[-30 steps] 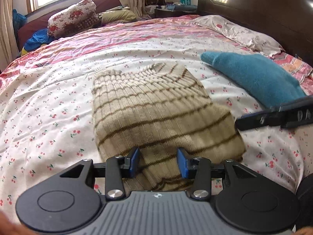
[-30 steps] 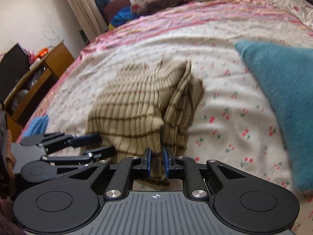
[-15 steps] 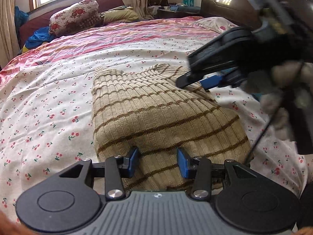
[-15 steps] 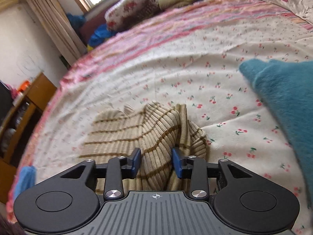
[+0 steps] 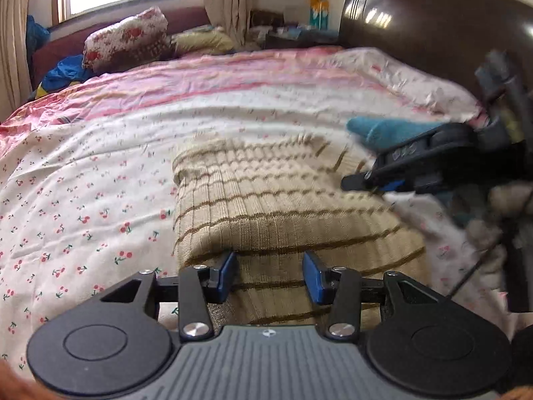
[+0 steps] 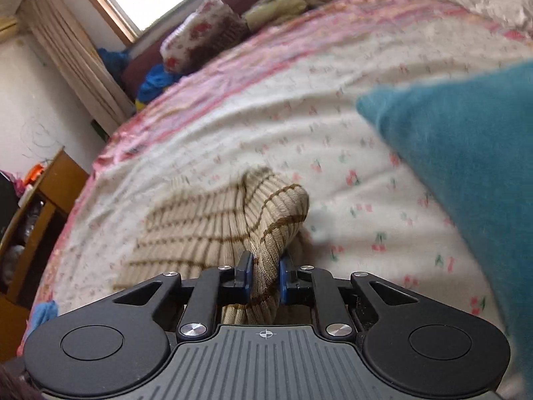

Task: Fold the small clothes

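A beige ribbed sweater with brown stripes (image 5: 266,206) lies folded on the flowered bedspread (image 5: 83,200). My left gripper (image 5: 269,276) hovers over its near edge, open, with the knit below and between the blue pads but not pinched. My right gripper (image 6: 265,276) is closing on a raised fold of the sweater (image 6: 276,220), and the pads press the knit from both sides. In the left wrist view the right gripper (image 5: 363,180) sits at the sweater's far right corner. A teal fuzzy garment (image 6: 466,166) lies to the right.
A dark wooden headboard (image 5: 433,33) stands at the right. Pillows and bundled cloth (image 5: 126,40) sit under the window at the far end. A wooden cabinet (image 6: 43,206) stands beside the bed on the left. The teal garment (image 5: 383,130) lies near the headboard.
The right gripper let go of the near fold, opened, moved to the sweater's far right part and shut on a fold there. The left gripper stayed open in place.
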